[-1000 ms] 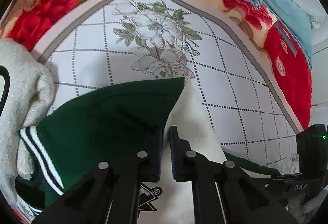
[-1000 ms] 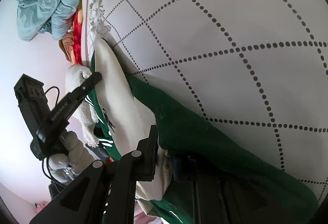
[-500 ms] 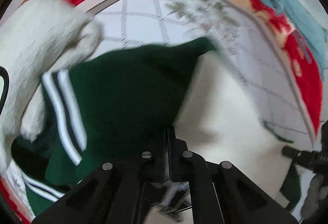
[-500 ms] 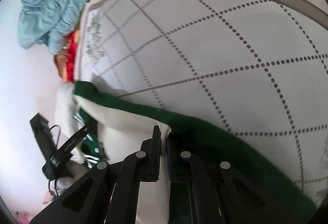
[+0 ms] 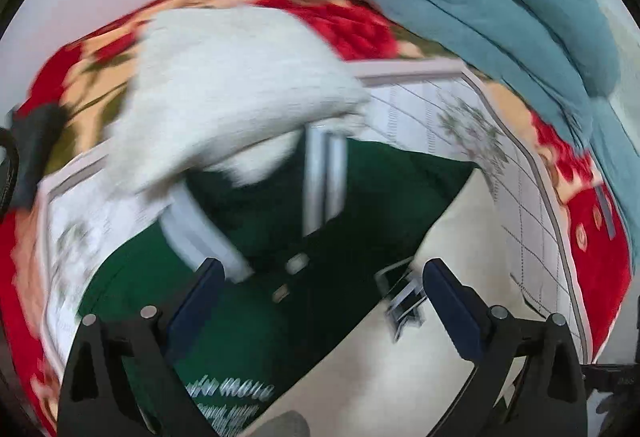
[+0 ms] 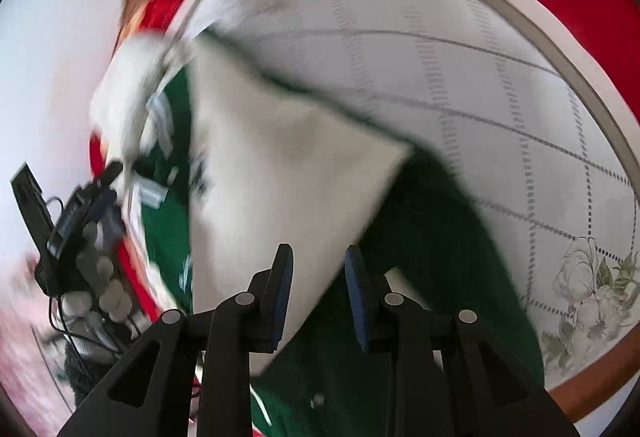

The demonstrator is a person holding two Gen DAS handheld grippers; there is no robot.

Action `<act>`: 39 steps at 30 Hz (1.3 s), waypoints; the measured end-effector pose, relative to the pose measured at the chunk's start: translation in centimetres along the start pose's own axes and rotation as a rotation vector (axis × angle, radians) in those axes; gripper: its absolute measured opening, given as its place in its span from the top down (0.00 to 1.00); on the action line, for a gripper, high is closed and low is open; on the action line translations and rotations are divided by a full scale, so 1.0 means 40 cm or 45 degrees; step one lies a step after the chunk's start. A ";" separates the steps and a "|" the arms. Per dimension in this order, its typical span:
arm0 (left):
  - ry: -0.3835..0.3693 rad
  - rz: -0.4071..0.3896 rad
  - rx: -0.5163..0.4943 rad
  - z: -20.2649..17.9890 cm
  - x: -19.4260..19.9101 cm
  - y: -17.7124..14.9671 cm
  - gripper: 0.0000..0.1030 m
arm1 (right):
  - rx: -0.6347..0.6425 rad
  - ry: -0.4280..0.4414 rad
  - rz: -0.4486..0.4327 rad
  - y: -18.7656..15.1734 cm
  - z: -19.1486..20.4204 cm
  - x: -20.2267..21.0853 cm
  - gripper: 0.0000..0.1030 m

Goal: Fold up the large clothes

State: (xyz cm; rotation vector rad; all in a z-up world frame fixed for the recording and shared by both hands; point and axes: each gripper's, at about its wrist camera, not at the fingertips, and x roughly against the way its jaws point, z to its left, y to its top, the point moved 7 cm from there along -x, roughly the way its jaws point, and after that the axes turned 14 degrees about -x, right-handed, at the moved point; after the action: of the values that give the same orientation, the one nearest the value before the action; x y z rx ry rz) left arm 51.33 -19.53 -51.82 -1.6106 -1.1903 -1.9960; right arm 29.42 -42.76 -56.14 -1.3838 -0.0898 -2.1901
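On the gridded bedspread [image 6: 460, 85], a green jacket [image 5: 360, 205] lies below a teal blanket [image 5: 480, 5].

Left gripper [image 5: 320, 287] has its two black fingers with blue pads [image 5: 450, 311] spread wide apart, gripping nothing. Right gripper [image 6: 318, 287] has its fingers parted by a narrower gap, also gripping nothing. Both views are motion-blurred.

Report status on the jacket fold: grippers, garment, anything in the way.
Left gripper open, holding nothing. Right gripper open, empty. Green jacket on the bed, cream lining flap turned over it. White fleece garment lies on its striped collar end.
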 end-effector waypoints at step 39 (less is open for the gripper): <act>0.958 0.572 0.966 0.458 0.333 -1.102 0.01 | 0.290 -0.523 0.488 -0.623 0.570 -0.713 0.41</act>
State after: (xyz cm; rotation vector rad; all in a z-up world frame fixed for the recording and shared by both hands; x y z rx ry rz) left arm 28.83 24.32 -57.04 -0.5840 -0.9692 -1.3776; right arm 45.48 -2.37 -64.19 -1.5499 -0.1989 -1.5173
